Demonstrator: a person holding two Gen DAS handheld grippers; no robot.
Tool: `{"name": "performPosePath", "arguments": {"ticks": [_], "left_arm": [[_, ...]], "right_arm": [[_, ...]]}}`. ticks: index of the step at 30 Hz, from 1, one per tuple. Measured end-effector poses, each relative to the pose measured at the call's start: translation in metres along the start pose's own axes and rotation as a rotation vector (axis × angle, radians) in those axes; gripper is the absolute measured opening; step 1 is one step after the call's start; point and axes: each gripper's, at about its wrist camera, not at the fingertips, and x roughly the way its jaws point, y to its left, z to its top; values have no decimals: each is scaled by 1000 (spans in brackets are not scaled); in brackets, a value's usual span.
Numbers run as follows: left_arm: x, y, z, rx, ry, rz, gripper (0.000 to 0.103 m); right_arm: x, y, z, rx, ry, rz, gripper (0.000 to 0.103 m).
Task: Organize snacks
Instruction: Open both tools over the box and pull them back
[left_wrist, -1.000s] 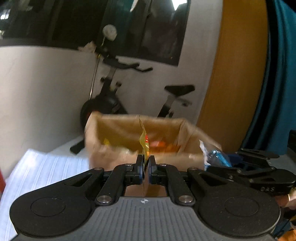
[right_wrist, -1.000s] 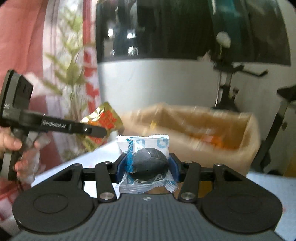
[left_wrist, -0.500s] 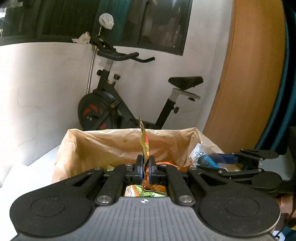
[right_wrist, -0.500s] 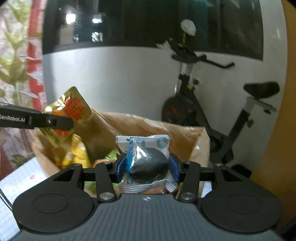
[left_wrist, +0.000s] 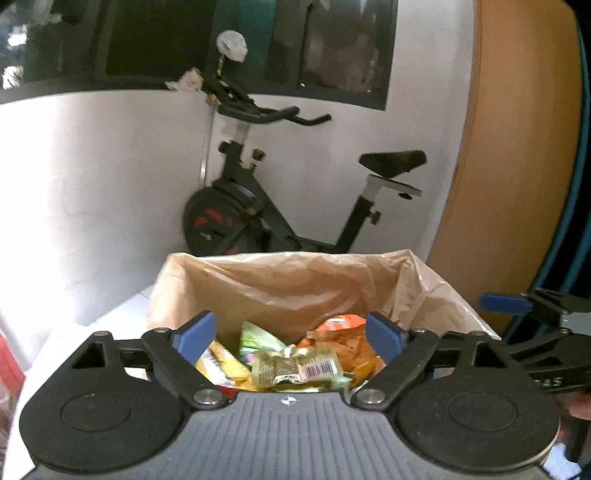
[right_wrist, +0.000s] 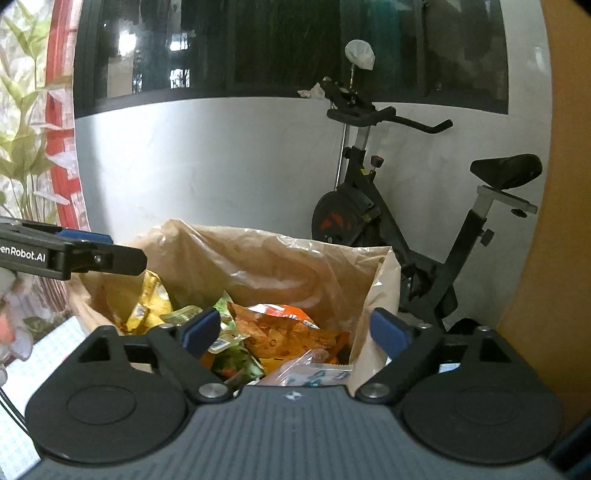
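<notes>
A black exercise bike (left_wrist: 280, 206) stands against the white wall, behind the work and out of its way. In front of it sits the wide brown paper bag (left_wrist: 295, 280), its mouth held open and upright so that packets can fall straight in. Both tools hang over that mouth. The left gripper (left_wrist: 288, 334) has its blue-padded fingers spread wide and holds nothing; just below it a gold foil snack packet with a barcode (left_wrist: 295, 367) lies on top of the heap. The right gripper (right_wrist: 293, 328) is likewise spread and empty, above a crinkled orange chip packet (right_wrist: 284, 328) and a clear packet with blue print (right_wrist: 314, 373) at the near edge. The snacks appear gathered inside the bag, so this drop seems complete.
</notes>
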Motion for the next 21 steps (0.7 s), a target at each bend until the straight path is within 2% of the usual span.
{"name": "performPosePath", "arguments": {"ticks": [8, 17, 21], "left_arm": [[-42, -7, 1, 4, -51, 57, 92], [-88, -19, -5, 4, -113, 150, 96], [-101, -19, -8, -22, -113, 163, 96]], "right_arm": [[-41, 18, 4, 29, -48, -4, 102], [-79, 30, 7, 101, -99, 9, 103], [-89, 37, 6, 98, -101, 6, 103]]}}
